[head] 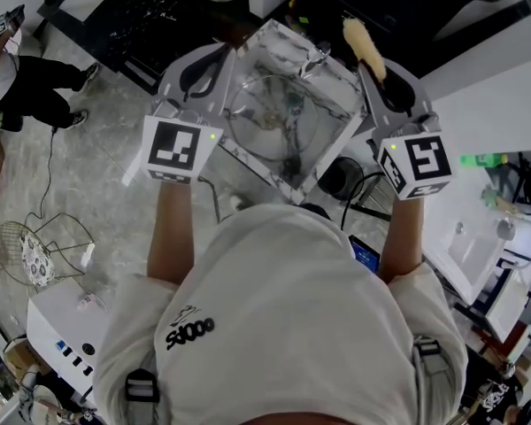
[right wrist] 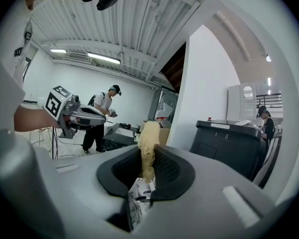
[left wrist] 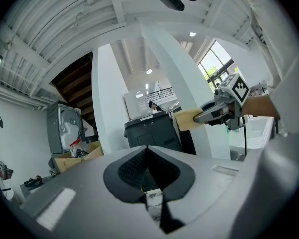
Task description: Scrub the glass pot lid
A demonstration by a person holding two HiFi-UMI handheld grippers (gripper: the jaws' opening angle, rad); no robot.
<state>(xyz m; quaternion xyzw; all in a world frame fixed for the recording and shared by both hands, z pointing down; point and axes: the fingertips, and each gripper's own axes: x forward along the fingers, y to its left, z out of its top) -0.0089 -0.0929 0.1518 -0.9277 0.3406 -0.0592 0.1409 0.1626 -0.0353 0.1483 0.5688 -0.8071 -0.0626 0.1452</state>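
Note:
The glass pot lid (head: 270, 113) lies inside a marble-patterned tray (head: 332, 159) below both raised grippers. My left gripper (head: 221, 51) is held over the tray's left corner, its jaws shut with nothing between them (left wrist: 148, 151). My right gripper (head: 372, 65) hangs over the tray's right side, shut on a yellow sponge (head: 363, 38). In the right gripper view the sponge (right wrist: 148, 141) sticks up from between the pads of the right gripper (right wrist: 148, 158). Each gripper view shows the other gripper: the right gripper (left wrist: 217, 111) with the sponge (left wrist: 187, 119), and the left gripper (right wrist: 84, 116). The lid is hidden in both gripper views.
A black round object (head: 341, 177) and cables lie by the tray's near right edge. A white sink (head: 465, 246) is at the right and a wire basket (head: 26, 246) on the floor at the left. A person (head: 18, 82) stands far left. A dark bin (left wrist: 152, 128) is ahead.

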